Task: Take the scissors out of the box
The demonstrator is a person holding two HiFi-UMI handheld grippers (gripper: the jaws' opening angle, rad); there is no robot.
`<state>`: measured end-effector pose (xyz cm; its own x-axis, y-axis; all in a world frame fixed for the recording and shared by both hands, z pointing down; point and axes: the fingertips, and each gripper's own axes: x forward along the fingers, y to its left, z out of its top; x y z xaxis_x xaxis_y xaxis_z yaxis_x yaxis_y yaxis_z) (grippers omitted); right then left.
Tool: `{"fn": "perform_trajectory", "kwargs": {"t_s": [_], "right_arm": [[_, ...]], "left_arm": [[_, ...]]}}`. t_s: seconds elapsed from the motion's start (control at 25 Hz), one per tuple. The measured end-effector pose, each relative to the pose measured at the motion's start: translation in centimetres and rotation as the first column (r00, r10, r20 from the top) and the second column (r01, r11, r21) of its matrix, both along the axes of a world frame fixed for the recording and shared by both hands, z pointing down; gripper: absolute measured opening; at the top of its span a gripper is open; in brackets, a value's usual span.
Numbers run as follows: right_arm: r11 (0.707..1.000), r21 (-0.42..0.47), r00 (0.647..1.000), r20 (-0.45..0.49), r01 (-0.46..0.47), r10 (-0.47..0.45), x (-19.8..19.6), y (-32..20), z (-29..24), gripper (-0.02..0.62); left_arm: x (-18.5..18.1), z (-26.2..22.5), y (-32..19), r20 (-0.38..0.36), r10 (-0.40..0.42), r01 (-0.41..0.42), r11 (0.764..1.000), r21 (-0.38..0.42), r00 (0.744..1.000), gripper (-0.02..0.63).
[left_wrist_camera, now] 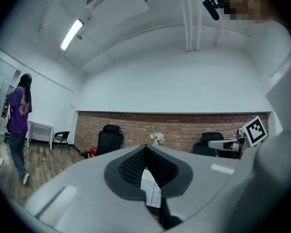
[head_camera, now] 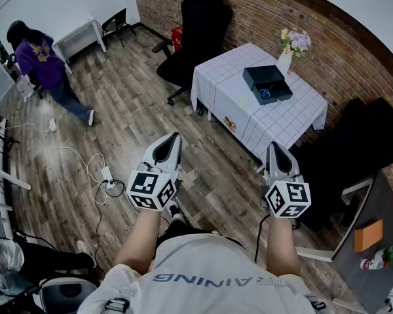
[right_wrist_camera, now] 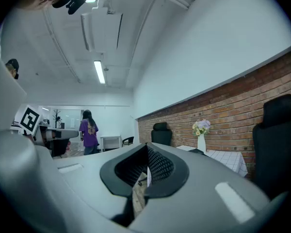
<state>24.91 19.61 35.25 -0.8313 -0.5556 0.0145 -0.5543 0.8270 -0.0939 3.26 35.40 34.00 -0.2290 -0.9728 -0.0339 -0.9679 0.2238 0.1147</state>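
A dark box (head_camera: 262,76) lies open on the table with the white checked cloth (head_camera: 281,126), far ahead of me in the head view. Blue-handled scissors (head_camera: 264,94) lie in its nearer half. My left gripper (head_camera: 175,138) and right gripper (head_camera: 275,147) are held level above the wooden floor, well short of the table, both shut and empty. In the left gripper view the left gripper (left_wrist_camera: 146,149) points at the table, its jaws meeting at the tips. In the right gripper view the right gripper (right_wrist_camera: 146,147) has its jaws together too. The box is hidden in both gripper views.
A vase of flowers (head_camera: 288,50) stands behind the box. Black office chairs stand at the table's far left (head_camera: 200,31) and near right (head_camera: 354,156). A person in purple (head_camera: 42,61) walks at the back left. Cables (head_camera: 98,175) lie on the floor. A grey desk (head_camera: 373,227) is at right.
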Motion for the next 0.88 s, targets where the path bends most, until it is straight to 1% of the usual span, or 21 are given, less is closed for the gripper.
{"fn": "perform_trajectory", "kwargs": {"t_s": [0.2, 0.36, 0.48, 0.64, 0.76, 0.88], "right_arm": [[1.000, -0.012, 0.999, -0.032, -0.006, 0.006, 0.2, 0.0, 0.9, 0.014], [1.000, -0.008, 1.000, -0.029, -0.007, 0.006, 0.5, -0.2, 0.8, 0.014], [1.000, -0.005, 1.000, -0.017, -0.019, 0.018, 0.9, -0.4, 0.5, 0.014], [0.997, 0.013, 0.997, 0.024, -0.077, 0.077, 1.6, -0.8, -0.3, 0.014], [0.998, -0.019, 0.996, 0.070, -0.056, 0.058, 1.5, -0.8, -0.5, 0.015], [0.998, -0.035, 0.997, 0.056, -0.045, 0.047, 1.0, -1.1, 0.1, 0.015]], "left_arm": [[0.5, 0.3, 0.3, -0.017, -0.005, 0.005, 1.000, 0.000, 1.000, 0.002], [0.7, 0.0, -0.2, -0.012, 0.003, -0.003, 1.000, 0.002, 1.000, 0.002], [1.0, -0.3, -0.4, 0.001, 0.011, -0.011, 1.000, 0.000, 1.000, 0.002], [0.9, -0.8, -0.3, 0.013, 0.018, -0.018, 1.000, -0.001, 1.000, 0.002], [0.9, -0.8, -0.3, 0.017, 0.019, -0.018, 1.000, -0.009, 1.000, 0.002], [0.6, -0.3, -0.5, 0.006, 0.021, -0.021, 1.000, -0.016, 1.000, 0.002]]}}
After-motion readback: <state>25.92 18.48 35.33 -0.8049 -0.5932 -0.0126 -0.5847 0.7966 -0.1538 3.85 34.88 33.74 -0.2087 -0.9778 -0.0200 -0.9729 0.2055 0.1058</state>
